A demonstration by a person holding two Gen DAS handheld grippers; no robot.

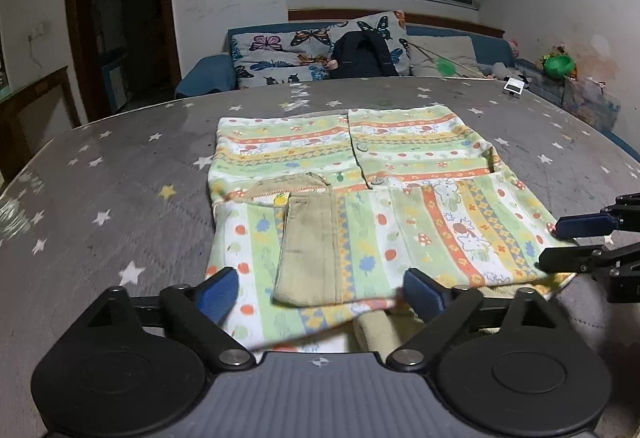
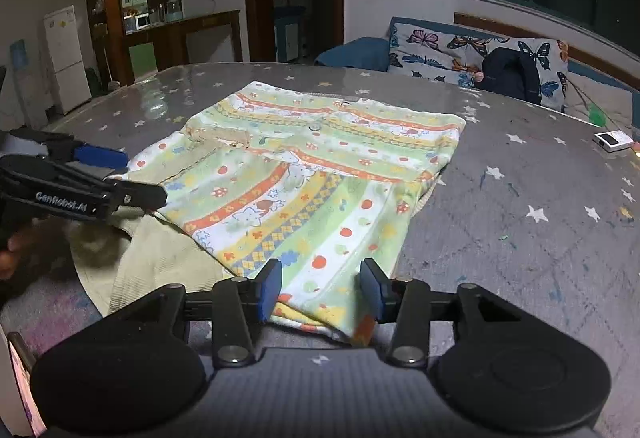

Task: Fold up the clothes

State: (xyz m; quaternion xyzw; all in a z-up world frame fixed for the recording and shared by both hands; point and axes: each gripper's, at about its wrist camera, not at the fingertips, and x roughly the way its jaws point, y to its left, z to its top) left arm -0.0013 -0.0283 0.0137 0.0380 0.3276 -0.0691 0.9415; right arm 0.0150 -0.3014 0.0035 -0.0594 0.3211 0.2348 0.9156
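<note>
I have the shirt (image 1: 360, 205) lying flat on the grey star-print table (image 1: 120, 177), buttoned front up, its sleeves already turned in across the lower half, with one khaki cuff (image 1: 308, 250) resting on top. My left gripper (image 1: 320, 290) sits over the near hem with its fingers spread wide, holding nothing. My right gripper (image 2: 320, 290) is at the near right corner of the same hem, its blue pads (image 2: 269, 290) apart on either side of the cloth edge — open, not yet pinching.

This looks like thin printed cotton — light, limp, no stiffness of its own. I expect it to sag and drag the moment I lift one point, and the loose sleeves could slide out of place. The glossy table cover may let the lower layer slip rather than stay put.

So I would take the hem at its two near corners, one gripper each, catching every layer in the pinch, and lift both together. Bite well in from the edge; a shallow pinch on fabric this soft would likely pull free. More khaki cloth (image 2: 160, 262) lies under the near left edge; I cannot tell whether it belongs to the shirt.
</note>
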